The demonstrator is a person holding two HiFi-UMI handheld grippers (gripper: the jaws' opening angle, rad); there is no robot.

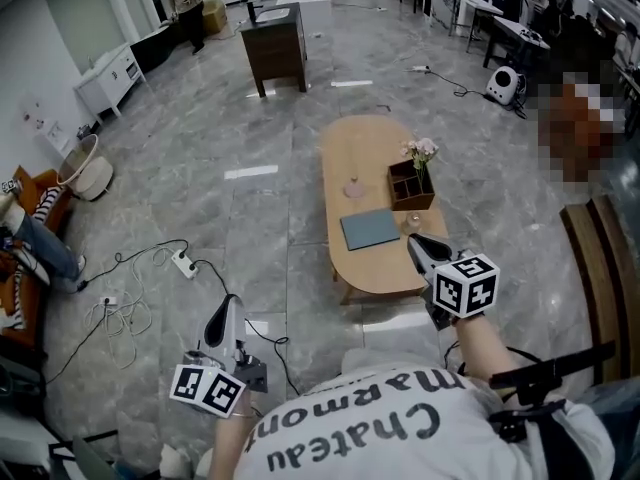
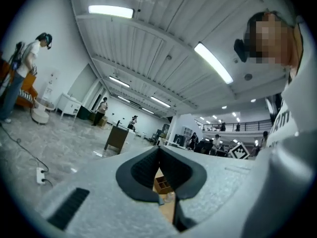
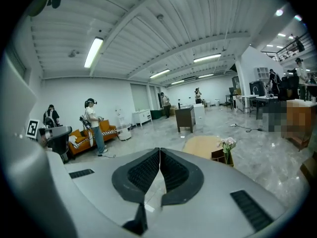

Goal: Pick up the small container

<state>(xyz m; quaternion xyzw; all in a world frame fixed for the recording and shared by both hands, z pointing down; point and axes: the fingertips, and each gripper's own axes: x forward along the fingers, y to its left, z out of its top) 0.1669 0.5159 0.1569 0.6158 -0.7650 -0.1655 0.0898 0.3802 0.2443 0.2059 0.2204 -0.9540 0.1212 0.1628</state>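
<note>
- Presently the right gripper point(image 1: 413, 242) is held with its jaws together and nothing between them; the left gripper point(image 1: 228, 306) is likewise closed and empty
- The small container point(image 1: 413, 222) is seen on the table point(image 1: 350, 138), just beside the wooden organiser point(image 1: 410, 190)
- It lies just ahead of the right gripper's tip and well apart from the left, so the right is judged nearer

The oval tabletop point(image 1: 365, 158) is showing pale, smooth, matt wood, while the compartment box point(image 1: 411, 187) at its right edge is looking like darker stained wood and the small container point(image 1: 413, 222) beside it like clear glass. The floor point(image 1: 250, 118) is gleaming as polished grey marble-look tile. The left gripper point(image 2: 159, 150) and right gripper point(image 3: 159, 150) are showing matt, speckled grey plastic shells, with fingers point(image 3: 146, 170) of dark ribbed rubber.
</note>
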